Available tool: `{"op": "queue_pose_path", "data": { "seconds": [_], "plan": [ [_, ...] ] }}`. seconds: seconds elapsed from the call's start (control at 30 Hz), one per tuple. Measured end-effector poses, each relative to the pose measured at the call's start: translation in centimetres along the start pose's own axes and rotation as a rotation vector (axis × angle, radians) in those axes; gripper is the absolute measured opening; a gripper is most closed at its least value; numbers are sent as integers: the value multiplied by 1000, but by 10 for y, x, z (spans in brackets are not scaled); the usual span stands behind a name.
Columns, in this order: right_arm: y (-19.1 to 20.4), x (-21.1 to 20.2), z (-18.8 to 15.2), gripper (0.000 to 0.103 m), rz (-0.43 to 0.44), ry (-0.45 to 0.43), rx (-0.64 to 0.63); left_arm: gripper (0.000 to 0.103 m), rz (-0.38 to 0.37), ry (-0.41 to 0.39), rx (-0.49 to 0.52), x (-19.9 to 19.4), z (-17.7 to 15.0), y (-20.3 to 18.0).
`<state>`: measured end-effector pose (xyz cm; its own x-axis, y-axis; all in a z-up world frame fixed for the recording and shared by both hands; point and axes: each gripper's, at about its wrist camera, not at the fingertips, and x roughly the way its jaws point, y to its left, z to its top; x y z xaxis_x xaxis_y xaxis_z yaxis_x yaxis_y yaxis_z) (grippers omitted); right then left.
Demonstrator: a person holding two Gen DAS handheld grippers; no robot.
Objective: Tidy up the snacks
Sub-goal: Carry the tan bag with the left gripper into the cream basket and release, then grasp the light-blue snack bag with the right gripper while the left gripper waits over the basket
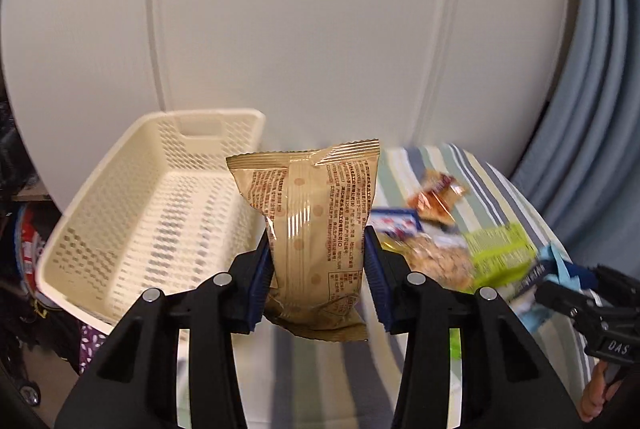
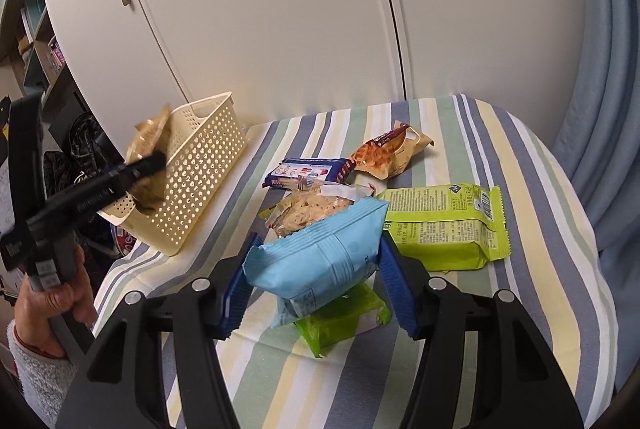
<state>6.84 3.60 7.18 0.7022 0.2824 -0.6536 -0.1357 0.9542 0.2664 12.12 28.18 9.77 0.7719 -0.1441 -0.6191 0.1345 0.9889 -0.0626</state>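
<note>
My left gripper (image 1: 316, 261) is shut on a tan snack packet (image 1: 316, 229), held upright beside the empty cream perforated basket (image 1: 100, 229). The right wrist view shows that same left gripper (image 2: 148, 165) with the tan packet (image 2: 150, 141) at the near side of the basket (image 2: 208, 165). My right gripper (image 2: 320, 269) is shut on a light blue snack bag (image 2: 320, 253), lifted above the striped tablecloth (image 2: 540, 189). Still on the cloth lie a lime green bag (image 2: 444, 225), a clear cracker bag (image 2: 316, 209), a dark blue pack (image 2: 308, 171) and an orange-brown packet (image 2: 390, 151).
A smaller green packet (image 2: 340, 317) lies under the blue bag. White cupboard doors (image 2: 280, 9) stand behind the table, a blue curtain (image 2: 608, 89) at right. Cluttered shelves and dark bags (image 2: 80, 145) sit left of the table edge. A person's hand (image 2: 52, 301) holds the left gripper.
</note>
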Motion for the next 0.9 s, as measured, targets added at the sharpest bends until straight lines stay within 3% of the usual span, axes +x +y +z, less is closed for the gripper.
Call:
{"op": "queue_pose_path", "data": {
  "seconds": [0.33,0.6,0.7,0.77,0.9],
  "plan": [
    [10,4,1,58,-11,5,-6,44,161,-75,-144,-9,22,71],
    [16,9,1,58,-24,6,-2,45,224,-64,-167,4,10,88],
    [18,9,3,58,-29,-2,-4,56,231,-57,-180,8,7,92],
    [21,10,4,58,-37,1,-15,87,237,-66,-190,7,5,95],
    [19,16,2,62,-43,21,-1,98,280,-91,-190,0,1,100]
  ]
}}
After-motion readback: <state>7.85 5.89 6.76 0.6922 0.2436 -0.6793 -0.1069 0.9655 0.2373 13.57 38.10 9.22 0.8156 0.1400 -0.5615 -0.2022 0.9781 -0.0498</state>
